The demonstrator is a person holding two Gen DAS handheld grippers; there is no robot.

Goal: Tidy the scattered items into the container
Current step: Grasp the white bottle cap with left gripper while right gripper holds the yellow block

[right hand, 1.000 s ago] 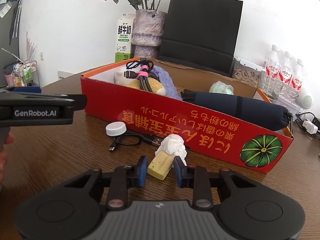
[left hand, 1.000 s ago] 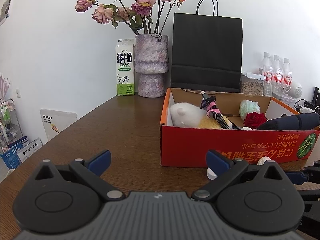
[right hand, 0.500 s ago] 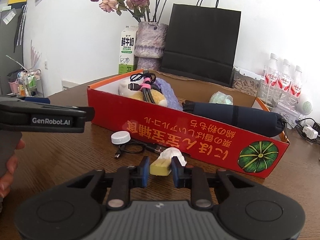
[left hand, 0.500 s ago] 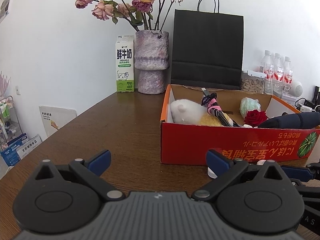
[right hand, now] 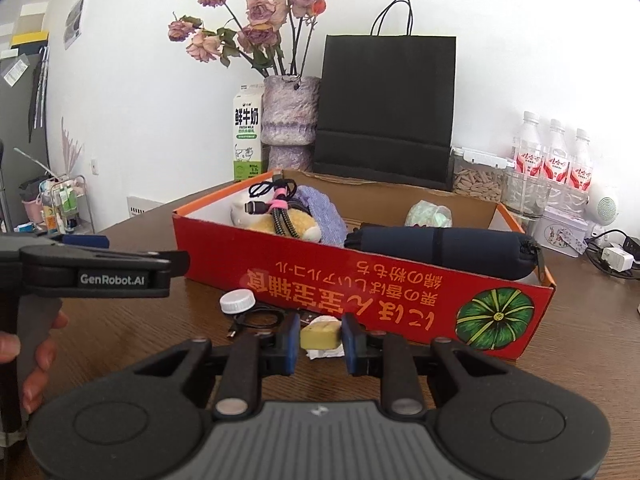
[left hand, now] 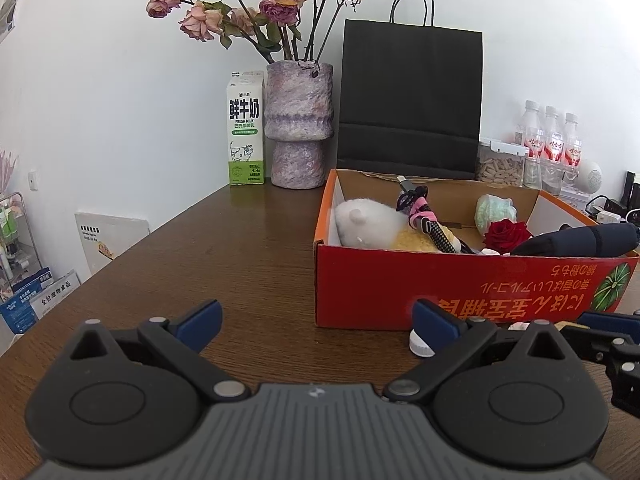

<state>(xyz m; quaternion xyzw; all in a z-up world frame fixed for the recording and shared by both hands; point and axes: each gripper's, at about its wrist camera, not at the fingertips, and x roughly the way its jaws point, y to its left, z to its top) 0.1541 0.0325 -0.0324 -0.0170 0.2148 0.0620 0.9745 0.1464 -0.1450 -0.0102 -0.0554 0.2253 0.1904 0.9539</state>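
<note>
Red cardboard box [left hand: 460, 280], the container, sits on a brown wooden table [left hand: 240, 248] in the left wrist view, to the right of centre, with upside-down yellow lettering and a green pumpkin picture on its front wall. Inside it lie a white plush toy [left hand: 366, 224], a bundle of cables tied with a pink strap [left hand: 424, 220], a pale green wad [left hand: 496, 210], a red rose [left hand: 506, 232] and a long dark pouch [left hand: 580, 240] resting along the front edge. The left gripper [left hand: 316, 316] fills the bottom of this view, its blue-tipped fingers spread wide with nothing between them. A white bottle cap [left hand: 419, 346] lies on the table just in front of the box, partly hidden behind the right-hand finger. Behind the box stand a milk carton [left hand: 246, 128], a purple vase of dried roses [left hand: 299, 124] and a black paper bag [left hand: 410, 100].

From the right wrist view, the box [right hand: 360, 276] stands straight ahead, holding the same plush toy [right hand: 288, 222], cable bundle [right hand: 276, 208] and dark pouch [right hand: 440, 246]. The right gripper [right hand: 320, 338] has its fingers drawn in narrow, clamping a small pale yellow block [right hand: 319, 334] between the blue pads, just in front of the box's front wall. A crumpled white tissue [right hand: 326, 352] shows directly beneath the block; whether they touch cannot be told. On the table to the left lie the white cap [right hand: 237, 301] and a coiled black cable [right hand: 256, 320]. The left gripper [right hand: 96, 264] reaches in from the left edge, seen side-on, held by a hand [right hand: 36, 344].
</note>
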